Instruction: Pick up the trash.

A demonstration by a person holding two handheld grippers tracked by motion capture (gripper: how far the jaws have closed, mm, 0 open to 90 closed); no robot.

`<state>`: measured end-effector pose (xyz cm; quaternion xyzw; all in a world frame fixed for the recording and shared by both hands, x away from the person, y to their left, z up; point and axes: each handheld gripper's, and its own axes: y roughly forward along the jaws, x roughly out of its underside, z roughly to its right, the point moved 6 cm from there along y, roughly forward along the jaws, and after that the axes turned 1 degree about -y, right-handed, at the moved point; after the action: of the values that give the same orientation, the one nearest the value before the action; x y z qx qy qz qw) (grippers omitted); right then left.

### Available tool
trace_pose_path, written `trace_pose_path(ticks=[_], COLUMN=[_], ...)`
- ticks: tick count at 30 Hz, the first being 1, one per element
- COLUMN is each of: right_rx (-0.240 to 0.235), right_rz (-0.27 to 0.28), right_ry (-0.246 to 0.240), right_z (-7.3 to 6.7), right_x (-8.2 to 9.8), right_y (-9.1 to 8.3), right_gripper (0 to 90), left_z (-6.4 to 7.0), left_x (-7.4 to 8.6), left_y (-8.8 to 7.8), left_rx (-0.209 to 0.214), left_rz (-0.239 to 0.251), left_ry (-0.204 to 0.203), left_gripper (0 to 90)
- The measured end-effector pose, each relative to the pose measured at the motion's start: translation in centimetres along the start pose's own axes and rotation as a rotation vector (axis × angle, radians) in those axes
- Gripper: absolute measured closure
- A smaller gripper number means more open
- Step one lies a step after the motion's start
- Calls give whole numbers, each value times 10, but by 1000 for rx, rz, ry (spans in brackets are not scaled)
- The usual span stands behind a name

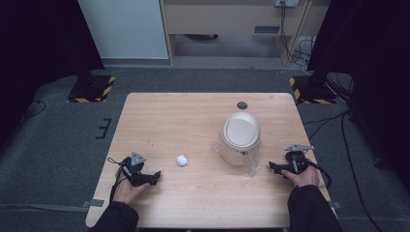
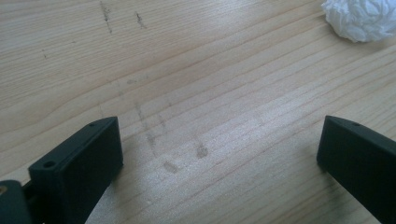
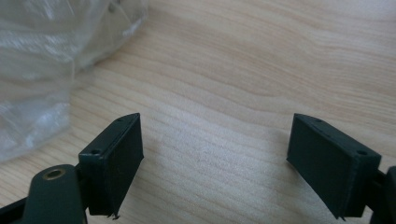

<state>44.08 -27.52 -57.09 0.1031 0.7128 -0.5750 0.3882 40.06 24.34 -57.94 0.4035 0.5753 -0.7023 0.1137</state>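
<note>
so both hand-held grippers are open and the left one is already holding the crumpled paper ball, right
Not quite. Both are open, but the left hand-held gripper holds nothing: the left gripper view shows bare table between its jaws, with the crumpled paper ball lying farther off. The right hand-held gripper is open too.

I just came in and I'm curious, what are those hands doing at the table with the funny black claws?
A person sits at a wooden table holding a claw tool in each hand. The left gripper and the right gripper are both open and empty, resting near the table's front. Between them sit a crumpled white paper ball and a small white bin lined with a clear plastic bag. Nothing is grabbed.
</note>
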Motion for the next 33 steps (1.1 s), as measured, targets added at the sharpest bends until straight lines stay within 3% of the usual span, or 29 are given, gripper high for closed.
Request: trace_pose_path(ticks=[2,3,14,18,26,33], right_rx=[4,10,-5,-19,-20,-43], right_rz=[24,66,202,227,310,360], right_ry=[12,25,39,24,39,23], right_z=[0,0,-10,-14,-16,-28], right_x=[-4,-9,-28,-31,-45,-61], right_y=[-4,-10,-37,-46,-68,-85], right_gripper=[197,197,173,169,168,155], left_z=[0,0,1,2,2,2], left_x=[0,0,1,1,1,1], left_y=[0,0,-1,-1,-1,-1], left_rx=[0,0,-1,1,3,3], left_rz=[0,0,-1,-1,-1,-1], left_ry=[0,0,-2,0,1,1], left_gripper=[0,0,0,0,0,0])
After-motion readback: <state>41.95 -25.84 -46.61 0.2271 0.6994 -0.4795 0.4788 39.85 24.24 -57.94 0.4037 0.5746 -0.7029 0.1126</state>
